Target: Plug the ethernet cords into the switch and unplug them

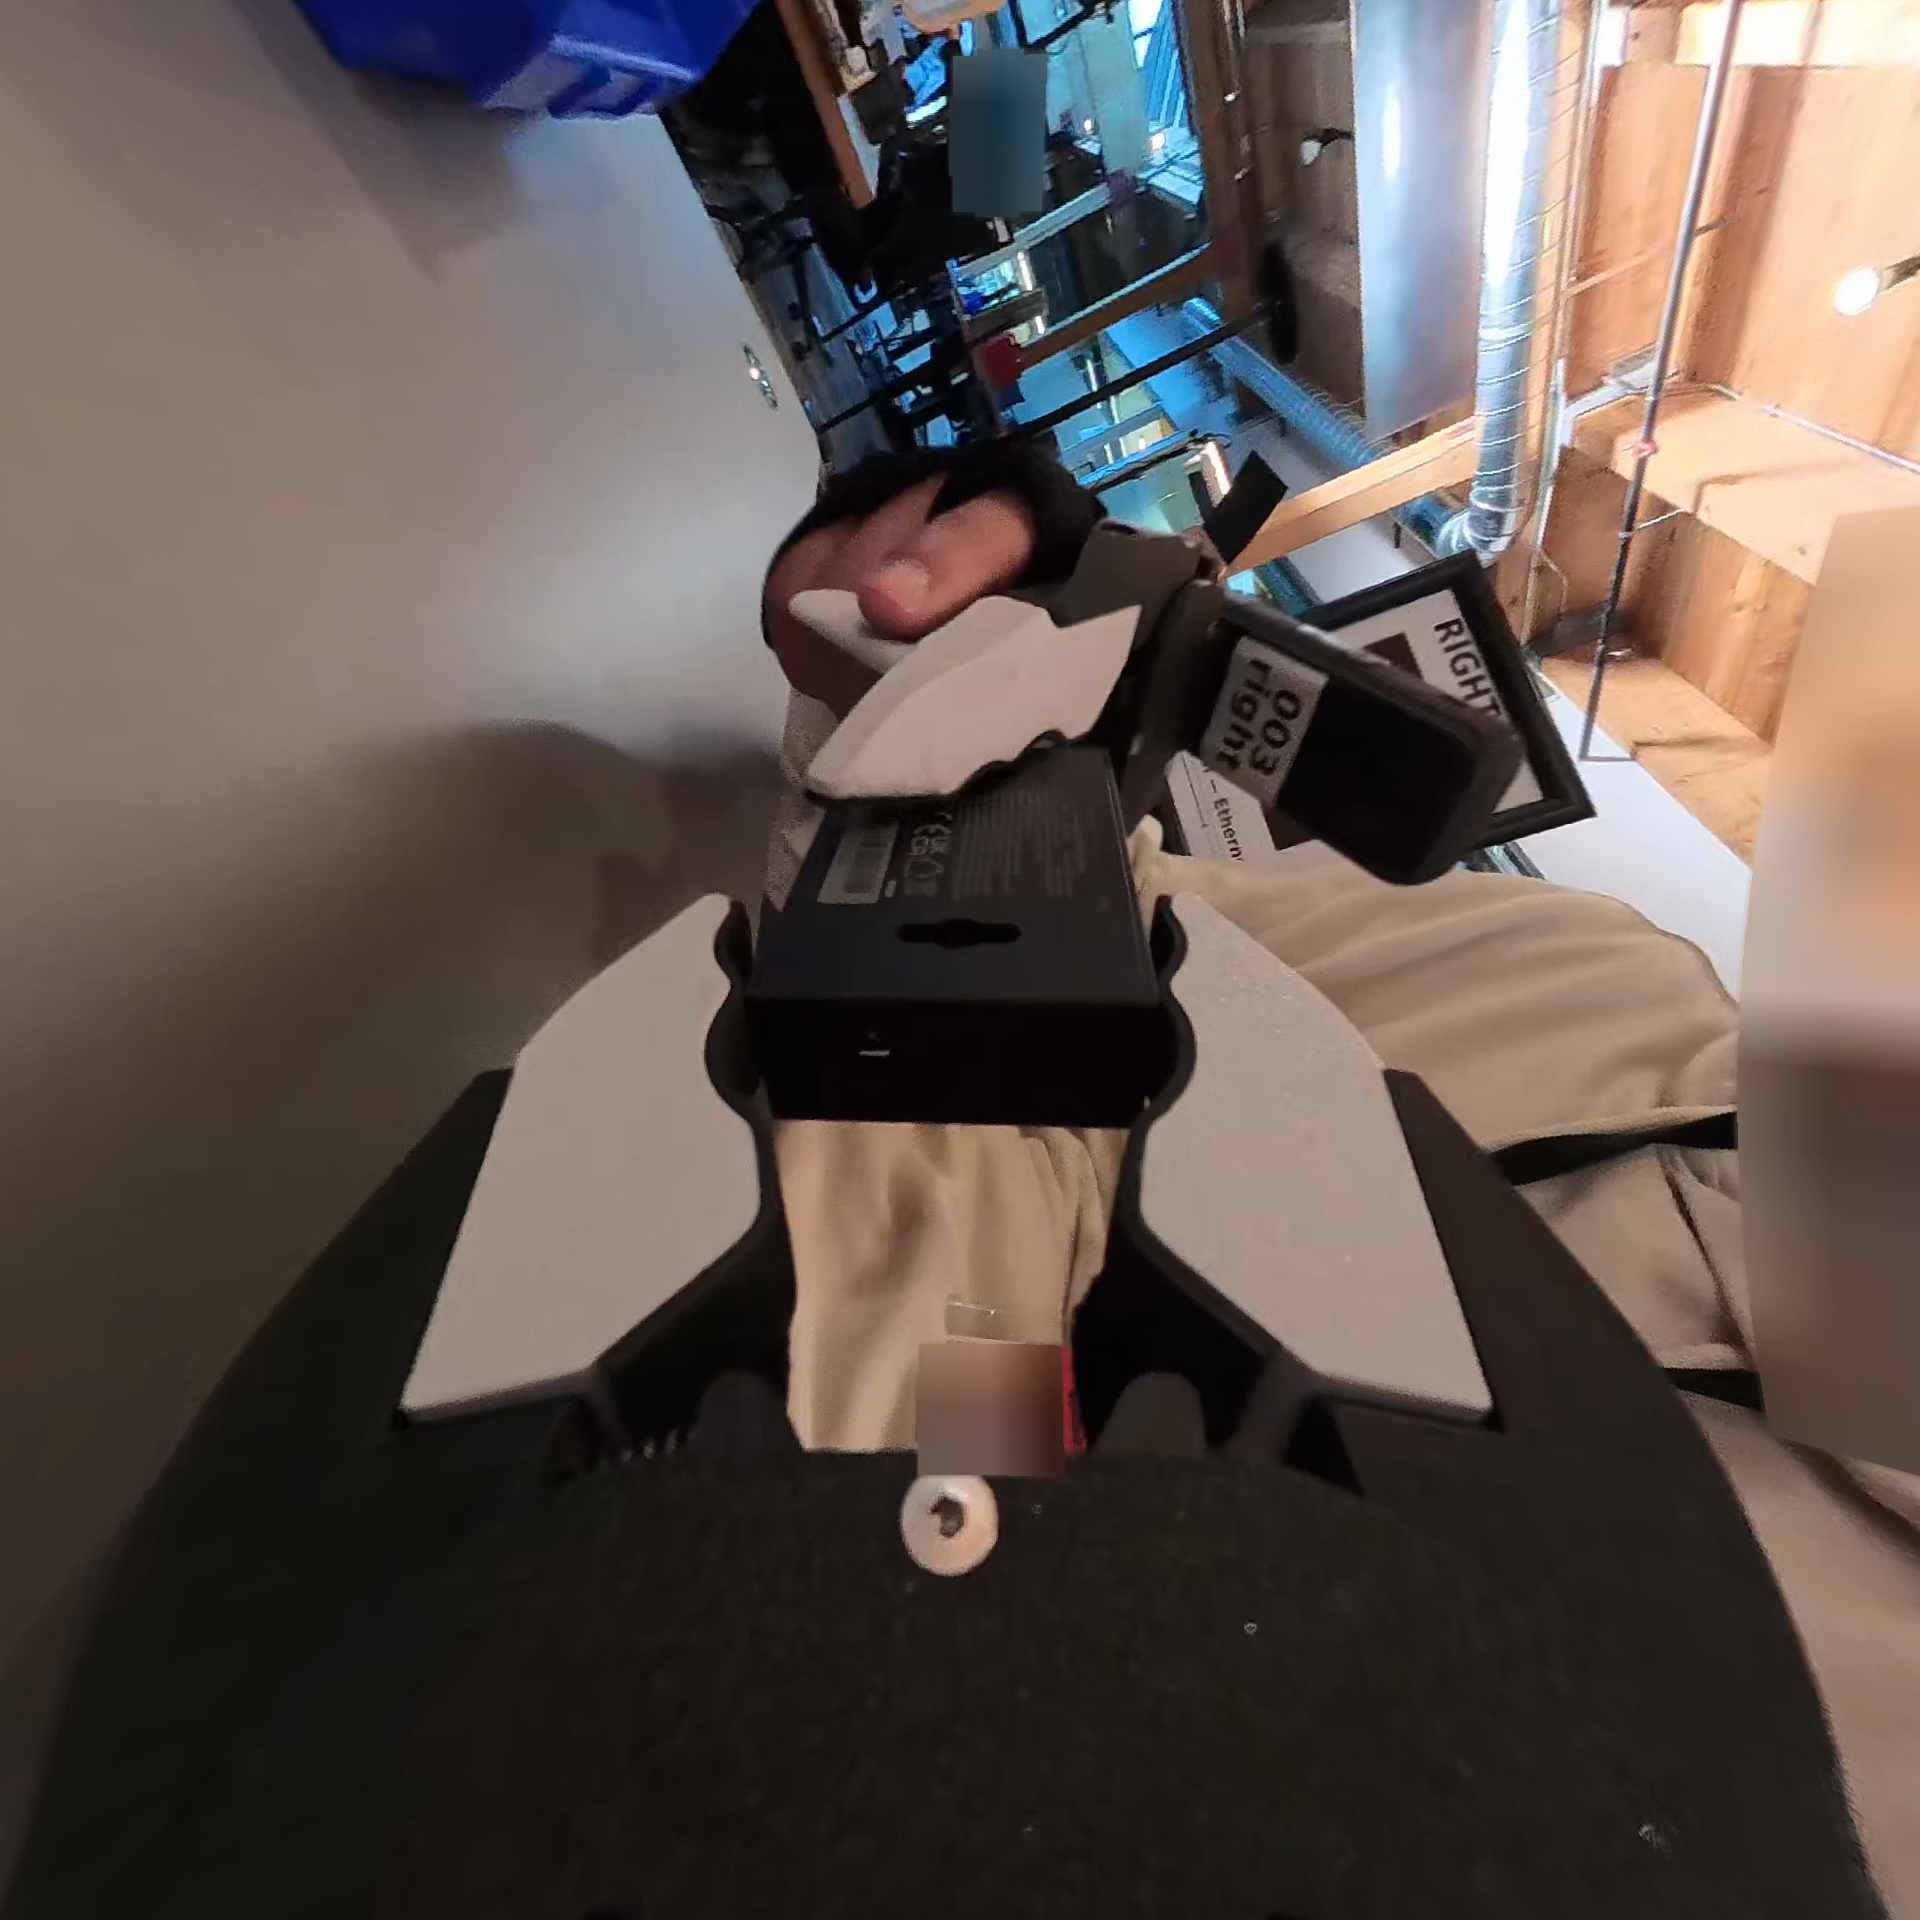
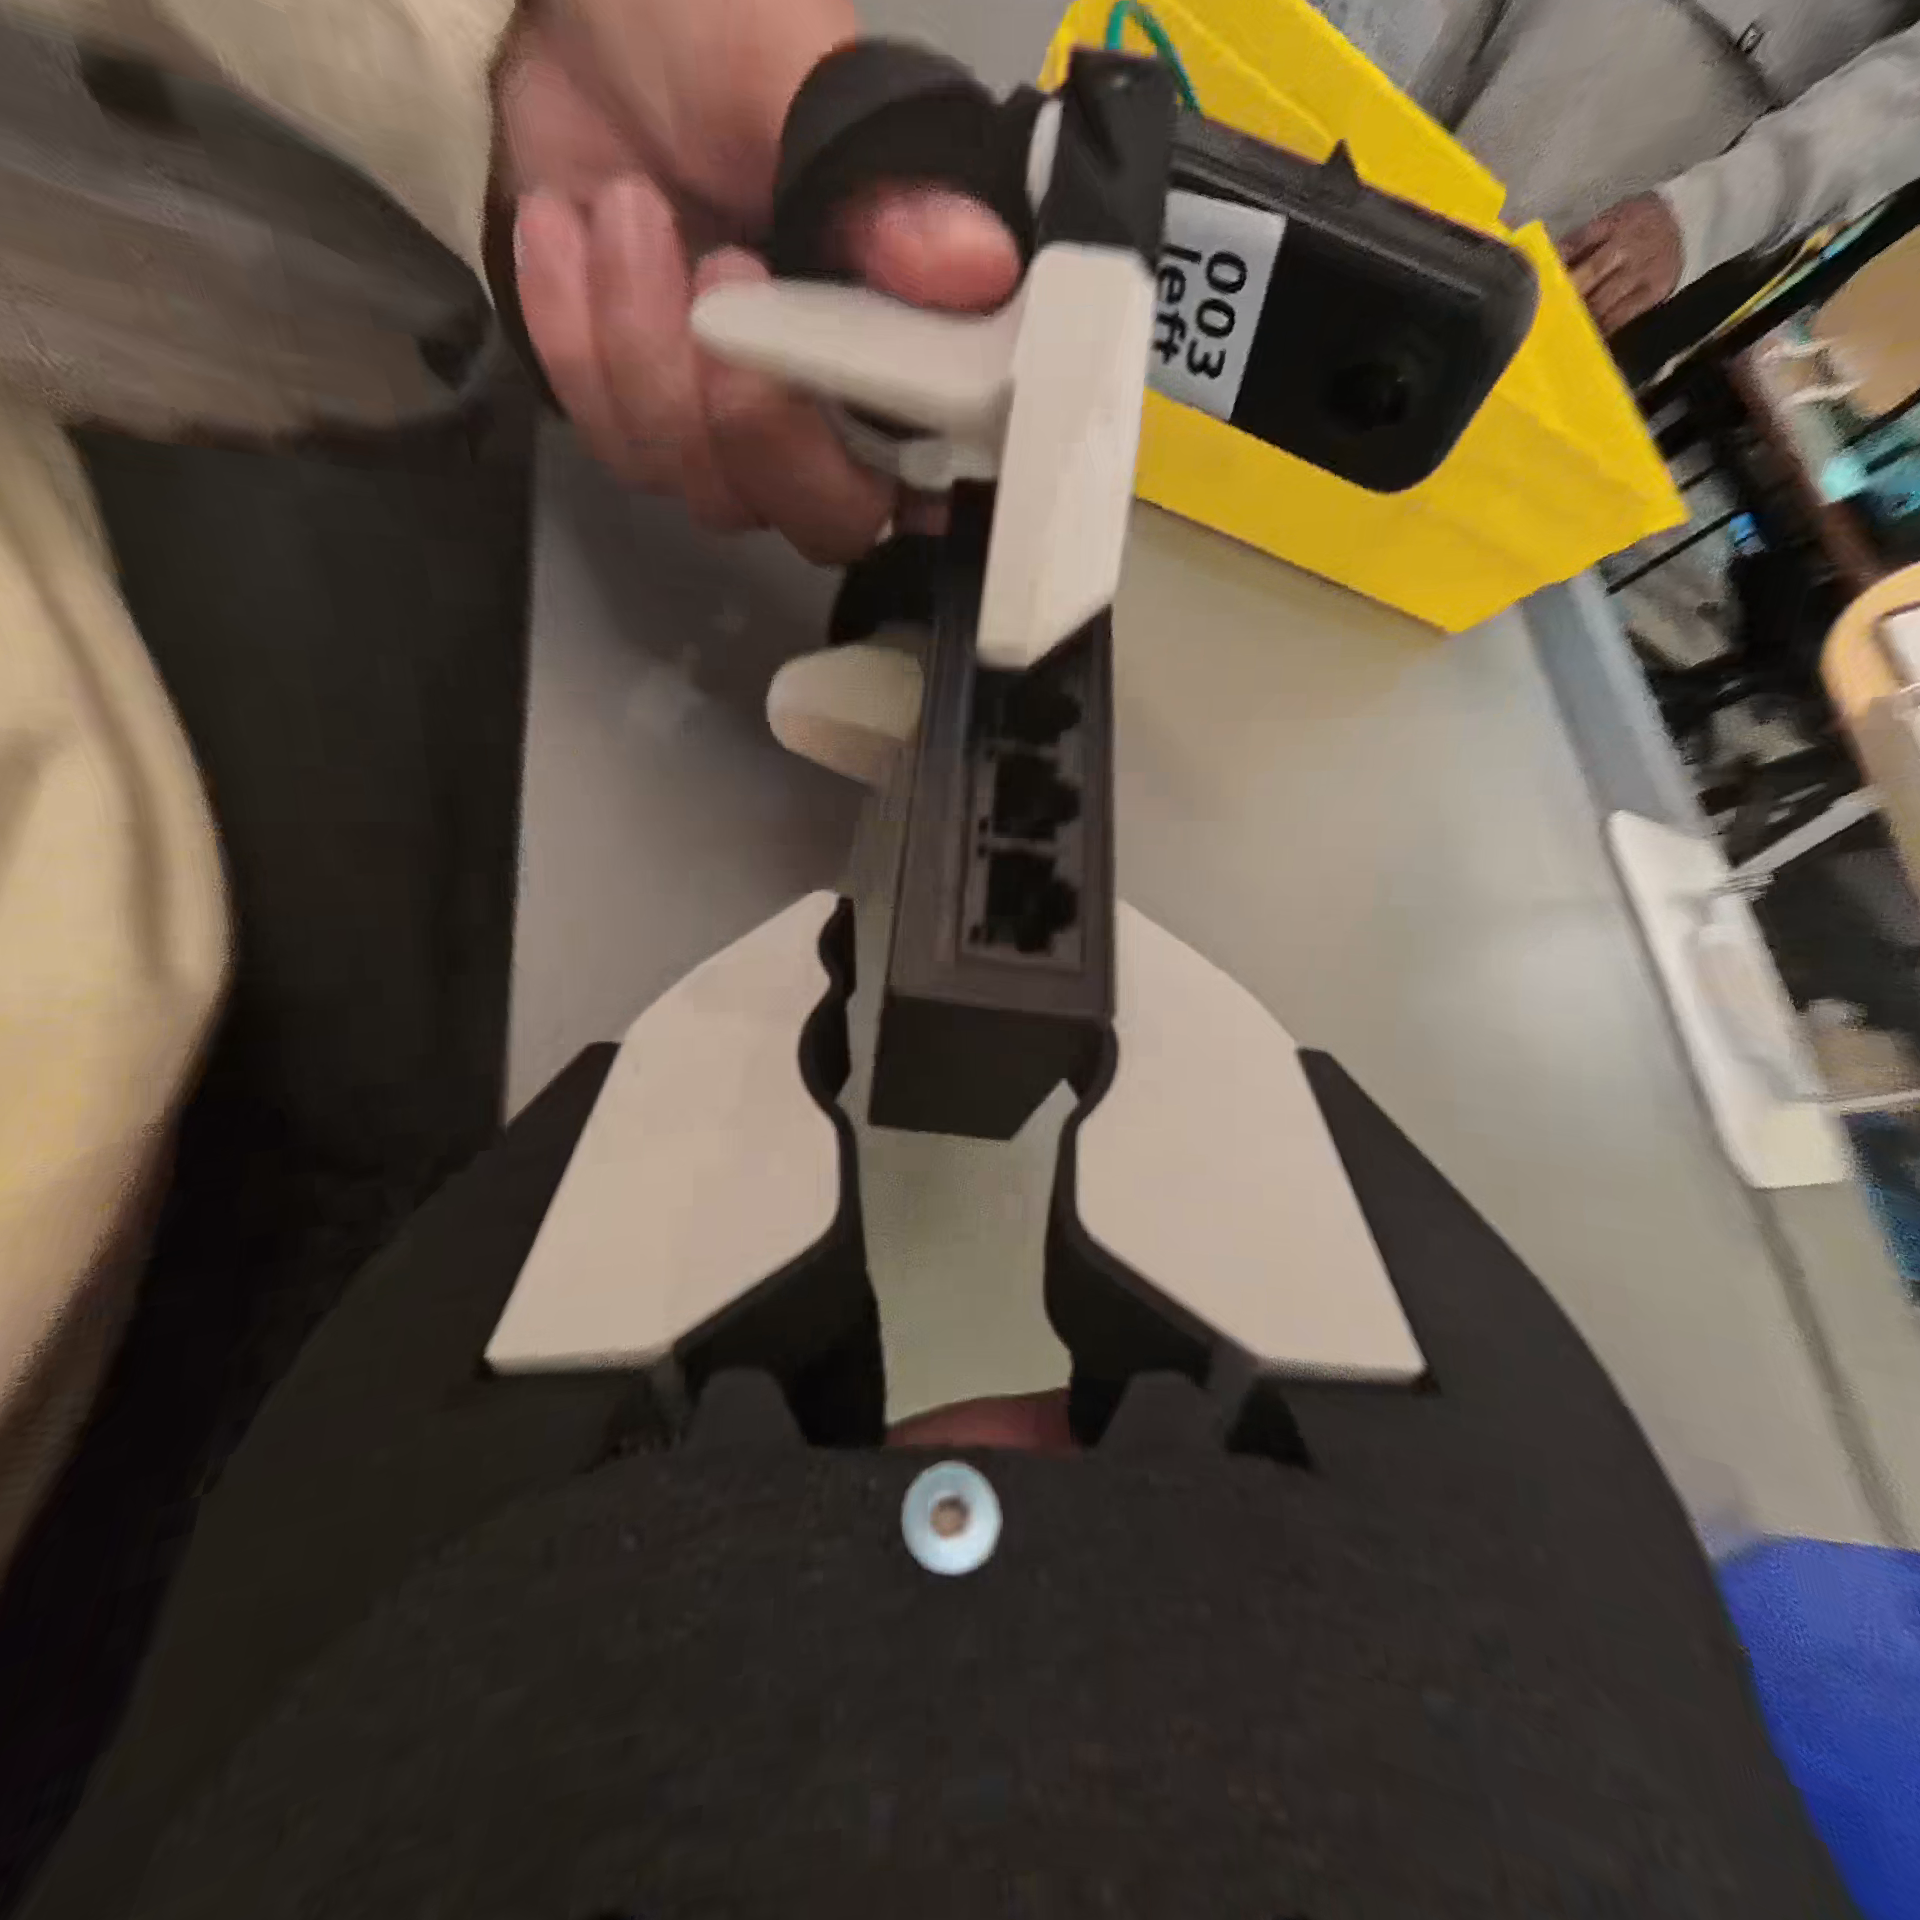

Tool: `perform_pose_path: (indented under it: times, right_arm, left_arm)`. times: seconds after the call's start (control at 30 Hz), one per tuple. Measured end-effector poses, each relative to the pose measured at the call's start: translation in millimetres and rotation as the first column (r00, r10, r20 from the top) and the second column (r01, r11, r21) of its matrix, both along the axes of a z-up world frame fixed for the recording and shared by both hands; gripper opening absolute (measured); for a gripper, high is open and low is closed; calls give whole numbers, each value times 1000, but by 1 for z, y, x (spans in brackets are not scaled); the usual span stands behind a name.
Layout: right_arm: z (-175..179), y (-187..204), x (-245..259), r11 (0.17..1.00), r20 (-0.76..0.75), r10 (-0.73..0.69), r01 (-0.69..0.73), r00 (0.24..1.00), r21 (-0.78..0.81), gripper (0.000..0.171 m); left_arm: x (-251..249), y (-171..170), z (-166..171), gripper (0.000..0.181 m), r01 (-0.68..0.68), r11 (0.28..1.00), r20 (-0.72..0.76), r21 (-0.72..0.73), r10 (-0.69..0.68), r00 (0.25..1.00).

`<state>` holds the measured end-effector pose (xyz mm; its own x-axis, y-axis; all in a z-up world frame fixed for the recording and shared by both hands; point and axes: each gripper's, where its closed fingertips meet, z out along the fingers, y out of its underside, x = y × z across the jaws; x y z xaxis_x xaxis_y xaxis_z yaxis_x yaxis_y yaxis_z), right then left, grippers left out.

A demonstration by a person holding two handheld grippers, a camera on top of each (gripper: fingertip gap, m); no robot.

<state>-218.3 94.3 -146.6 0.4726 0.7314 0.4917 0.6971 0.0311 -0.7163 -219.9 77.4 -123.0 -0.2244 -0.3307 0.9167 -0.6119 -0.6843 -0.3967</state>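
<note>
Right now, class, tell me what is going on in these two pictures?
A person holds a claw in each hand, and both are closed on one black switch, lifted above the table. The left claw grips one end, the right claw the other. The switch's ports look empty, and no ethernet cord shows, so nothing is plugged in. A yellow bin stands on the table behind.
</note>
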Motion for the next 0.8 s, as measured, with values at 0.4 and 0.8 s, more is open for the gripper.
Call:
perform_pose_path:
  times: [0.4, 0.8]
  right_arm:
    - [-14, 8, 0, 1000, -6, -10, 10, 1000, 14, 33]
    - [27, -6, -4, 994, -318, 114, -108, 941, 34, 29]
  left_arm:
    - [3, 11, -11, 72, -87, 990, -63, 110, 94, 994]
    - [6, -4, 13, 72, -18, 994, 53, -109, 24, 998]
